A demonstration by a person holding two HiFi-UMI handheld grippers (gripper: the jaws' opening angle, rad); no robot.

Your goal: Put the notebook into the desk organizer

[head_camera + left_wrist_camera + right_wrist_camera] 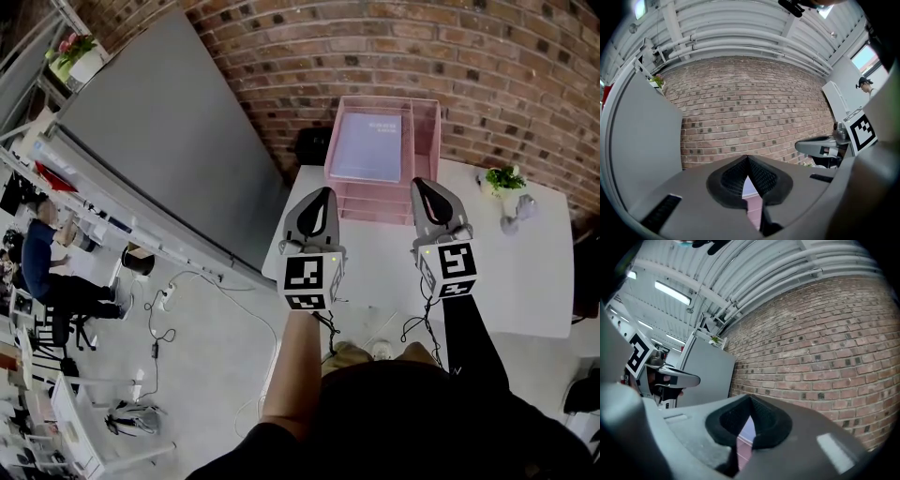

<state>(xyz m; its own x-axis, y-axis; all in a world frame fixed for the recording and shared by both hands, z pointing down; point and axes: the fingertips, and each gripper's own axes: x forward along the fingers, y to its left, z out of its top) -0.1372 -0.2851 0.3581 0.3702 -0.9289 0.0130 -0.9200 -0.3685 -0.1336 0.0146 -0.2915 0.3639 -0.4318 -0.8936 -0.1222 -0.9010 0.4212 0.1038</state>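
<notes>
A pale lilac notebook lies flat in the top tray of the pink desk organizer, at the far side of the white table. My left gripper and right gripper hover side by side just short of the organizer, both pointing at it. Each has its jaws shut tip to tip with nothing held. In the left gripper view the left gripper shows a sliver of the notebook below its tips. The right gripper looks the same in its own view.
A brick wall runs behind the table. A grey partition stands to the left, and a small potted plant at the table's right. A black object sits left of the organizer. A seated person is far left.
</notes>
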